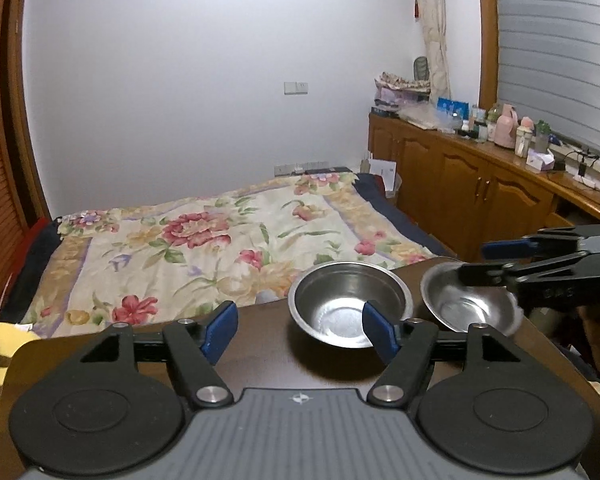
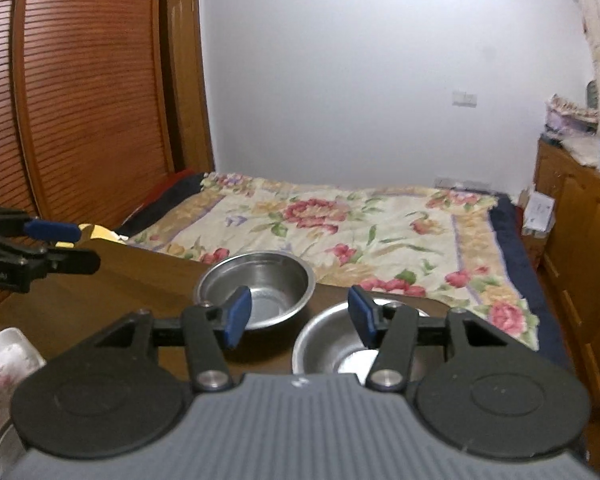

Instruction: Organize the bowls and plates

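My left gripper [image 1: 300, 326] gapes wide, empty; my right gripper [image 2: 298, 314] is half-spread, empty. Two round, shiny steel bowls [image 1: 348, 304] [image 1: 466, 300] rest at twelve o'clock on the dark wooden table [image 1: 260, 360].

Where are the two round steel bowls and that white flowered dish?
Left round steel bowl [image 2: 260, 280]: right wrist view, on its inner wall.
Right round steel bowl [image 2: 324, 340]: right wrist view, on its near-left inner wall.
White flowered ceramic dish [image 2: 4, 376]: right wrist view, on its flowered inside.
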